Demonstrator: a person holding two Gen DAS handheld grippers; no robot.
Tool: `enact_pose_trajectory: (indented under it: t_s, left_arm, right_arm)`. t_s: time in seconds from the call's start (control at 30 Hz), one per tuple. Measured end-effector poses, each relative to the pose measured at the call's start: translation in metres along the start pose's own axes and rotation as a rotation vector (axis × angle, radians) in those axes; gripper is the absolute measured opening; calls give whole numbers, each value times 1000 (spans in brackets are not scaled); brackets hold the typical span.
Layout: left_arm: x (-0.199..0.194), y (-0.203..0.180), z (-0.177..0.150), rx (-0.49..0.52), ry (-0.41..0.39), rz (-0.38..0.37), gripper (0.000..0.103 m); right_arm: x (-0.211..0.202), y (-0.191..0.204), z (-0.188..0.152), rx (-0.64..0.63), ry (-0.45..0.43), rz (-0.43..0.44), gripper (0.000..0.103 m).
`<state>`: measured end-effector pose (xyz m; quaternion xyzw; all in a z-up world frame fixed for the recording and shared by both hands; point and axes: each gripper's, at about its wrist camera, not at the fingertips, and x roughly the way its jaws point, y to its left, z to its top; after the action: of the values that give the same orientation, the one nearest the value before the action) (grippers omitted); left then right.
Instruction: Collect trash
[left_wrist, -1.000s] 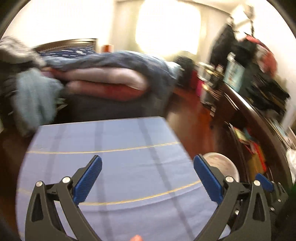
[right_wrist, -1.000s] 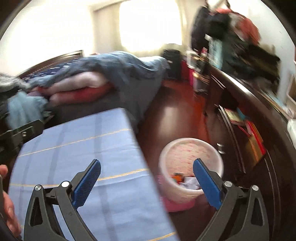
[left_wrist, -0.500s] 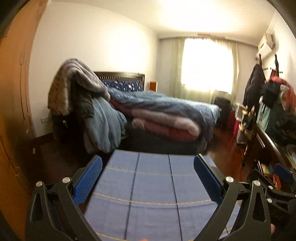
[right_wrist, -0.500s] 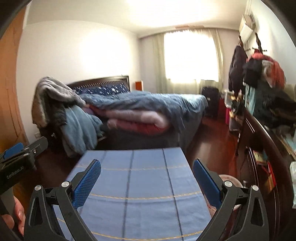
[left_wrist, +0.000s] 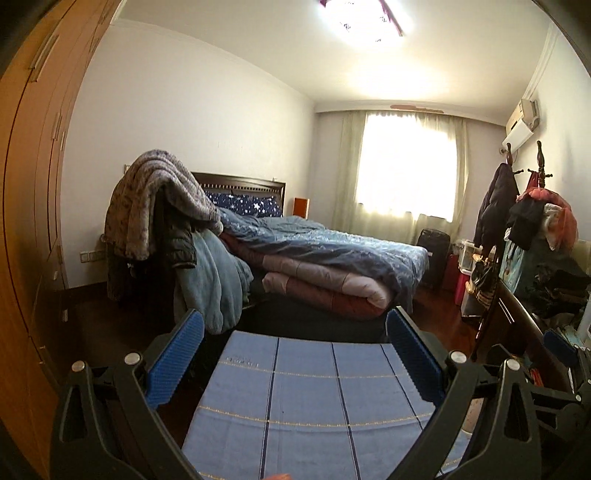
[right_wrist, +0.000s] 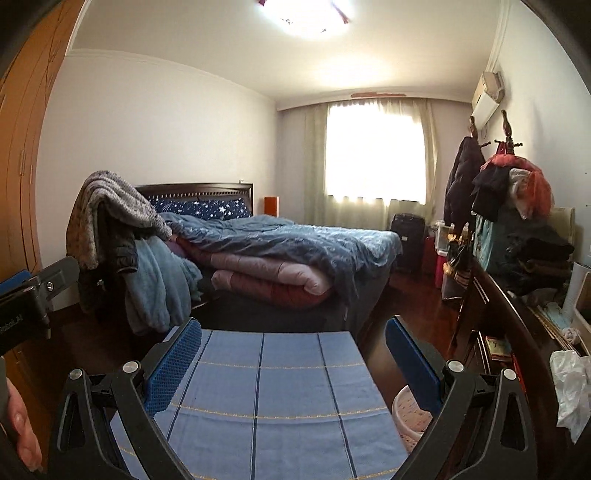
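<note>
A: Item one, trash?
B: Crumpled white tissue (right_wrist: 570, 387), on the dark desk (right_wrist: 517, 314) at right. Probably light, soft, crushable; pinch a raised fold.
A: Bin?
B: Pink speckled bin (right_wrist: 408, 413), on the floor beside the blue cloth (right_wrist: 266, 391).
A: Grippers?
B: Left gripper (left_wrist: 293, 354) and right gripper (right_wrist: 293, 354): jaws spread wide, both empty, above the cloth.
</note>
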<state>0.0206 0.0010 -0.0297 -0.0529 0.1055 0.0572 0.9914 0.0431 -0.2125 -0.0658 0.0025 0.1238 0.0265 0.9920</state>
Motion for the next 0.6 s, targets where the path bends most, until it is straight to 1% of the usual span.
enact_pose_trajectory:
  t_s: [0.3,0.6]
  left_arm:
    - [-9,-9,7,25,-45,-13,100]
    - [-10,-9,8,32,-49,-17,100]
  right_arm:
    - [-7,-3,5,-8,-27,-15,99]
    - [-14,-7,8,-14,-55,-33,99]
